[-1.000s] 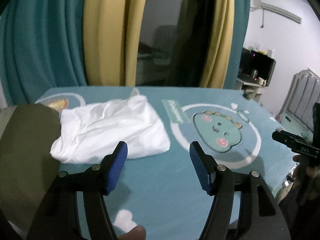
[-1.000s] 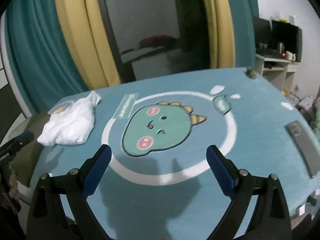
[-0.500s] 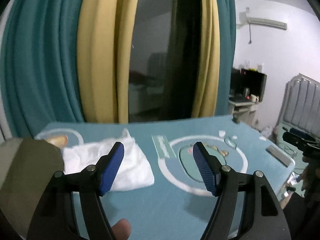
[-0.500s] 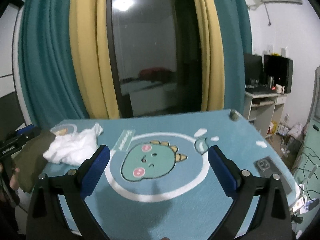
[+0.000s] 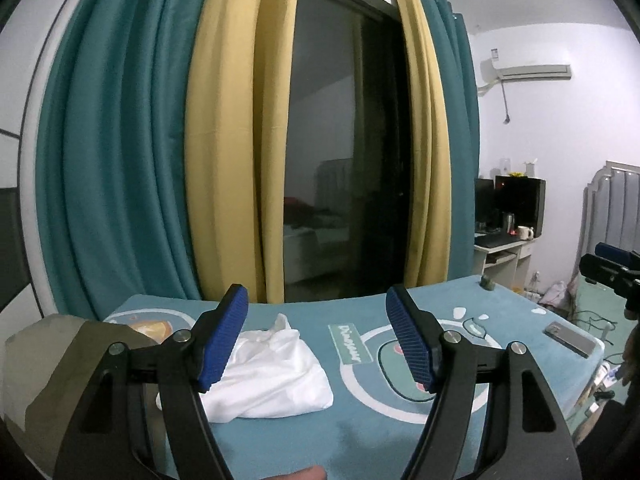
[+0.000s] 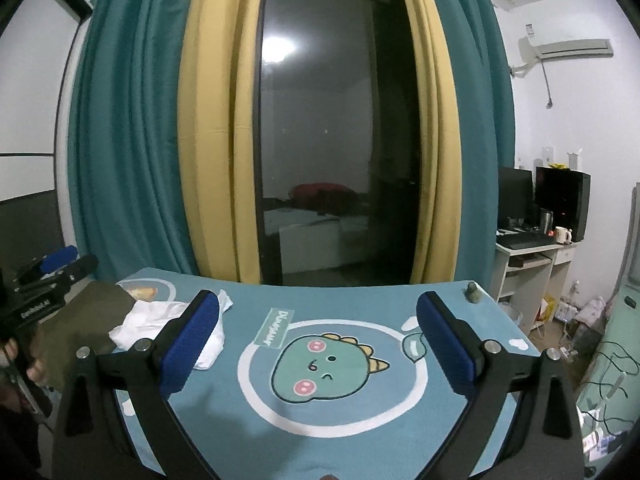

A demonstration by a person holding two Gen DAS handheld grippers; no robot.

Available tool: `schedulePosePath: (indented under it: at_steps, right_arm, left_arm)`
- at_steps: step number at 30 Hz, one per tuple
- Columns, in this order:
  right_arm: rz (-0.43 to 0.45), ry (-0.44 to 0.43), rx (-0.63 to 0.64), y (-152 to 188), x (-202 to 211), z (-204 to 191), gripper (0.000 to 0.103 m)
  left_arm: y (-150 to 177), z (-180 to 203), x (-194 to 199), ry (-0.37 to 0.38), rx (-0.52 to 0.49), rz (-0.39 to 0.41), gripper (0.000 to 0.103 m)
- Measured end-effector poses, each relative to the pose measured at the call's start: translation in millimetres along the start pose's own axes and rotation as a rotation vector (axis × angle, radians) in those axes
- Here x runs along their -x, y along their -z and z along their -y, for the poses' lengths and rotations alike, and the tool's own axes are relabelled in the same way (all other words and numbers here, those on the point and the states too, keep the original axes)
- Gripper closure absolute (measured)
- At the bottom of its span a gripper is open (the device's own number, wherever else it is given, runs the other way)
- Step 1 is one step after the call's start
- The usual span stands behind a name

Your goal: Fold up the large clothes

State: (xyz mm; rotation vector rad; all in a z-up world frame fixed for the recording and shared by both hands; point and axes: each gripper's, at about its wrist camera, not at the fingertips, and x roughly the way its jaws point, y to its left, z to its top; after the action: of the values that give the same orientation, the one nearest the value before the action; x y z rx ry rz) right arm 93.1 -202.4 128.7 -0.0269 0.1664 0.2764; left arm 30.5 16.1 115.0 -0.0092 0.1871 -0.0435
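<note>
Left wrist view: left gripper (image 5: 316,338) jaws wide apart, empty; folded white garment (image 5: 276,376) lower centre on teal dinosaur mat (image 5: 280,440), olive cloth (image 5: 52,368) touching at lower left. Right gripper (image 6: 318,344) likewise spread, empty, above mat.

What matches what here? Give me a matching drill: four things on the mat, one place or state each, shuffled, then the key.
Things:
1. white garment
2. olive garment
3. phone
4. dinosaur print

Places or states:
A. flat near the mat's right edge
B. inside the white ring at the mat's middle
C. bunched on the mat, left of the ring
D. draped over the mat's left end

Pairs: 1-C, 2-D, 3-A, 4-B
</note>
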Motion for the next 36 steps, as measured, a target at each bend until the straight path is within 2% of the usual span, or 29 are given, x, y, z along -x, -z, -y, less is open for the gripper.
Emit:
schedulePosePath:
  at_steps: [6,15,28,36]
  right_arm:
    - [-0.024,-0.003,0.012,4.3,-9.9,-3.9,0.004]
    - [-0.069,-0.010,-0.001,8.0,-29.4,0.7,0.004]
    - [-0.112,-0.010,-0.006,10.1,-48.8,9.7,0.004]
    - [-0.121,-0.009,0.001,7.2,-55.2,13.1,0.004]
  left_arm:
    - [6.2,-11.3,1.1,0.003,0.035,0.005,0.028]
    - [12.2,-13.8,-15.8,0.013,0.050,-0.042,0.028]
    - [15.1,-17.2,-33.7,0.040,0.086,-0.044,0.028]
    - [9.7,-18.6,-40.9,0.028,0.094,-0.049,0.028]
